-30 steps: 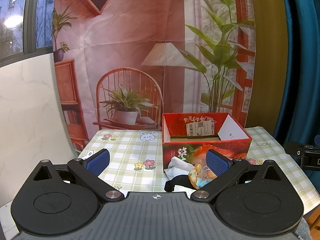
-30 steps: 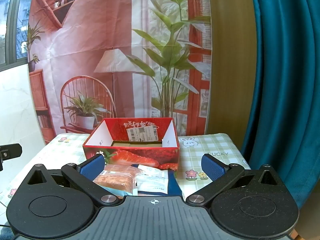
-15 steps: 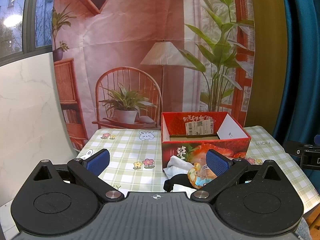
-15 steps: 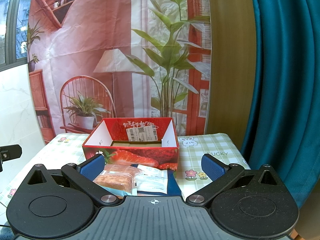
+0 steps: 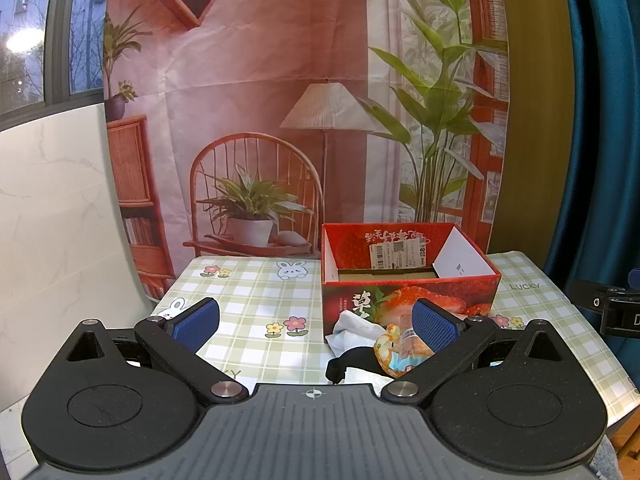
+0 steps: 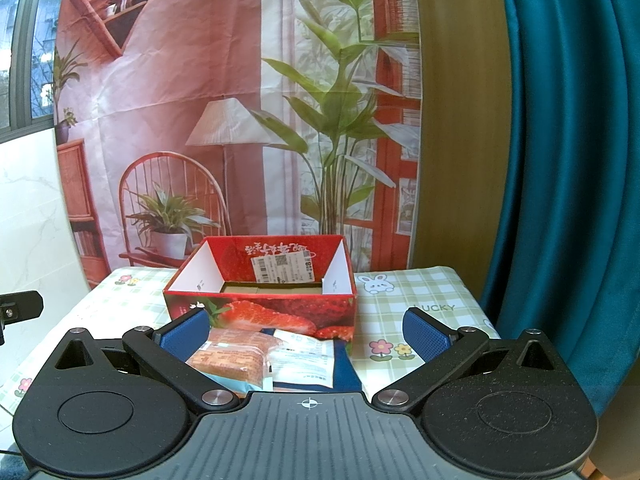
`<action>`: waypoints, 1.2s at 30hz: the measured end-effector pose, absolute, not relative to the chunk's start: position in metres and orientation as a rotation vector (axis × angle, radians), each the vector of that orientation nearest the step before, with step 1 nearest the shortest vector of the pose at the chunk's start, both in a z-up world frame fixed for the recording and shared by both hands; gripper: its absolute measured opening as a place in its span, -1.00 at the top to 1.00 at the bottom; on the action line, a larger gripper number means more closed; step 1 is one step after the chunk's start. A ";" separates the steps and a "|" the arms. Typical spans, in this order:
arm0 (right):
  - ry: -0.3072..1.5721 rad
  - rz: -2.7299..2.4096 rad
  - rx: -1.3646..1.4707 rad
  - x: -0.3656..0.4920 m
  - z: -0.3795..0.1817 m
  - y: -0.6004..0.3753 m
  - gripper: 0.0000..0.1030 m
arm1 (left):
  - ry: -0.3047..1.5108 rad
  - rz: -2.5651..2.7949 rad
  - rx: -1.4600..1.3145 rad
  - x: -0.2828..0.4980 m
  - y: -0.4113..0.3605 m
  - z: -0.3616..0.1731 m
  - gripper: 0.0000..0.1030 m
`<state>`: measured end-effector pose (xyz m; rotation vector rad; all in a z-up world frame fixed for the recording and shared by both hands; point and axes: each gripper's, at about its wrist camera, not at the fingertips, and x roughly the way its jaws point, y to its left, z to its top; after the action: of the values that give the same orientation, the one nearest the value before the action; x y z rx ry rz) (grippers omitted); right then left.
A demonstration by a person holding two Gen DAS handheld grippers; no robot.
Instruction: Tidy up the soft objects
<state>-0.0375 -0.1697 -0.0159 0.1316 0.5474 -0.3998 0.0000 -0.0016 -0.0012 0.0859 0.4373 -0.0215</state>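
Both the left claw (image 5: 316, 322) and right claw (image 6: 307, 334) are released, holding nothing, above snack packets (image 6: 236, 360) beside the red box (image 6: 260, 312) on the table (image 5: 248, 300).

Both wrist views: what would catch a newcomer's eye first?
The red strawberry-print box stands open on the green checked tablecloth, apparently empty. Before its front wall lies a pile of soft things: a wrapped pastry, a white packet, a white cloth. Both hand-held grippers are open.

Both wrist views low, facing backdrop, sharing red box (image 5: 408, 280) (image 6: 260, 304)
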 end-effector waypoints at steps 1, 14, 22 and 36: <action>0.548 -0.400 0.132 -0.037 -0.016 -0.170 -0.99 | 0.438 -0.022 0.086 0.000 -0.001 -0.001 -1.00; 0.545 -0.397 0.133 -0.038 -0.015 -0.167 -0.99 | 0.469 -0.026 0.068 -0.001 -0.006 -0.006 -1.00; 0.494 -0.363 0.158 -0.041 -0.025 -0.176 -0.99 | 0.506 -0.019 0.051 0.007 -0.002 -0.018 -1.00; 0.519 -0.330 0.240 -0.034 -0.094 -0.190 -0.99 | 0.523 -0.015 0.069 0.042 -0.001 -0.072 -1.00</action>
<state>-0.0344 -0.1903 -0.0938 0.2399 0.5187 -0.3295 0.0423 -0.0011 -0.0717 0.0693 0.5230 -0.0148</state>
